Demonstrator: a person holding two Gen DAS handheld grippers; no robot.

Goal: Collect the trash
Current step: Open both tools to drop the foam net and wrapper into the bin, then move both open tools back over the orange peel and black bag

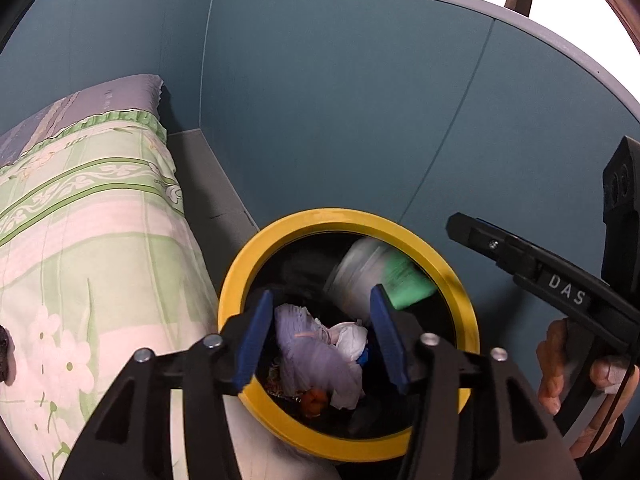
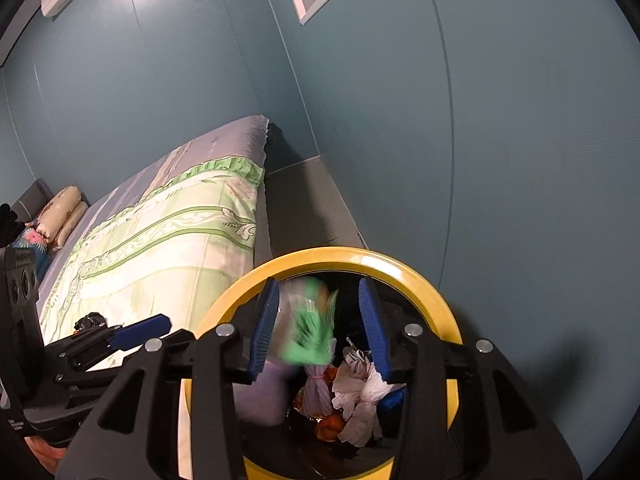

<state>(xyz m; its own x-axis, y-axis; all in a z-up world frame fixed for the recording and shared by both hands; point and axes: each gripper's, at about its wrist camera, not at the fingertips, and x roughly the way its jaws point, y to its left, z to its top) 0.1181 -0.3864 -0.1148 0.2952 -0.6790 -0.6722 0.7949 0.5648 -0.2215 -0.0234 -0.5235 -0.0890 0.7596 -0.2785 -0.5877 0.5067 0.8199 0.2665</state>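
A round bin with a yellow rim [image 1: 240,280] [image 2: 404,264] stands on the floor beside the bed. Crumpled white paper [image 1: 350,340] [image 2: 360,396], a lilac bundle [image 1: 316,356] and orange scraps lie in it. A clear bottle with a green label [image 1: 376,276] [image 2: 310,328] is blurred, inside the bin's mouth, touching neither gripper. My left gripper [image 1: 322,338] is open above the bin. My right gripper [image 2: 318,330] is open above the bin, and it shows side-on in the left wrist view [image 1: 454,226]. The left gripper shows in the right wrist view [image 2: 160,326].
A bed with a green floral quilt [image 1: 84,240] [image 2: 160,248] lies left of the bin, pillows [image 2: 60,216] at its far end. Blue walls [image 1: 360,120] close in behind and to the right. A small dark object [image 2: 90,322] lies on the quilt.
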